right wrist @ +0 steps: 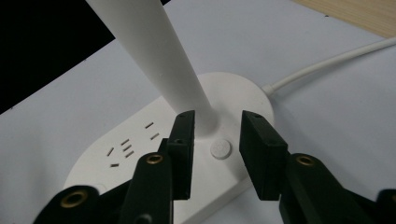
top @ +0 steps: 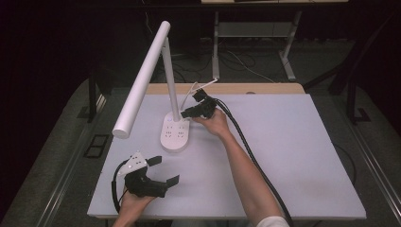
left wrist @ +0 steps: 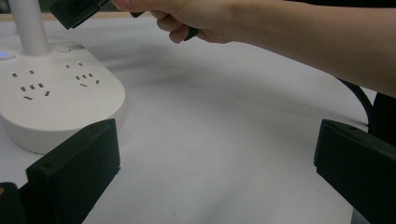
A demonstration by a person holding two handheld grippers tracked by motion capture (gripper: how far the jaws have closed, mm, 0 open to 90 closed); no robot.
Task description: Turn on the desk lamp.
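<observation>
- My right gripper (right wrist: pixel 215 140) is down at the lamp base (right wrist: pixel 154 144), jaws partly closed but gripping nothing: one pad sits each side of the foot of the stem (right wrist: pixel 154 51), with gaps showing on both sides.
- Between and just below the jaw tips I see the round button (right wrist: pixel 220 149) on the base. I'd say that's what I'm after, and it isn't pressed yet; no pad touches it.
- The lamp stands at the table's (top: pixel 283 156) far-left part, its base flat on the surface, sockets facing up, and its long head (top: pixel 142 78) slanting out over the left edge.
- The white cord (right wrist: pixel 327 65) runs off from the back of the base, clear of my jaws.
- My left gripper (top: pixel 163 171) is parked near the front edge, jaws wide apart and empty, well short of the base.
- Progress, as I judge it: the approach is done and the jaws are lined up at the stem. Left to do: either close on the stem or come down on the button. I can't tell which.
</observation>
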